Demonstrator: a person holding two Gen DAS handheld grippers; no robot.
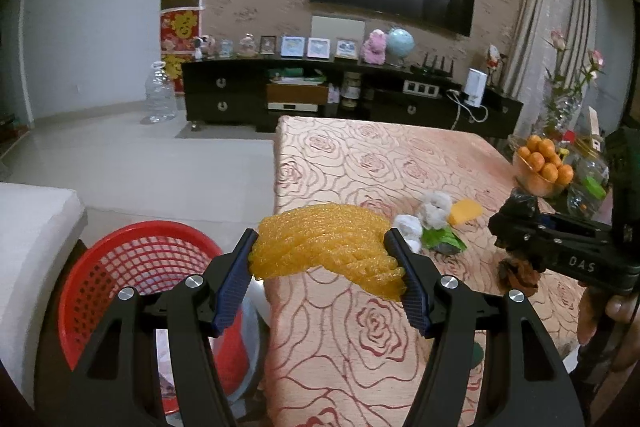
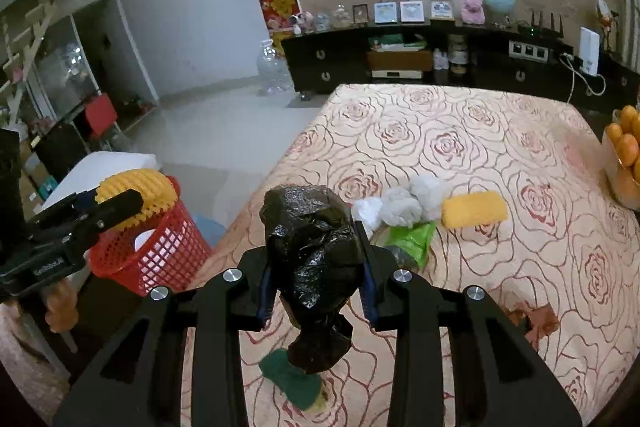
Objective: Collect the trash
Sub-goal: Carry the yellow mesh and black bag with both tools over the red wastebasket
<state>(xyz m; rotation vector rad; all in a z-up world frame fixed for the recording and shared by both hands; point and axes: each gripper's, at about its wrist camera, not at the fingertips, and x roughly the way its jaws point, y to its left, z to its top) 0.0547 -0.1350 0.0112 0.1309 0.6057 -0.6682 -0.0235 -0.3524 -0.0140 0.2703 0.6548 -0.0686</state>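
The left gripper (image 1: pixel 322 259) is clamping a yellow foam fruit net (image 1: pixel 320 247) near the red plastic lattice basket (image 1: pixel 132 267), which is showing something white inside. The right gripper (image 2: pixel 316 259) is pinching a crumpled black plastic bag (image 2: pixel 312 247) above the rose-patterned table (image 2: pixel 500 155), where a glass bowl (image 1: pixel 528 179) is holding oranges (image 1: pixel 544 159).

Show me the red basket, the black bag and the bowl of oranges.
red basket (image 1: pixel 132 259): left wrist view, mesh inside wall.
black bag (image 2: pixel 312 239): right wrist view, crumpled middle.
bowl of oranges (image 1: pixel 534 183): left wrist view, glass side.
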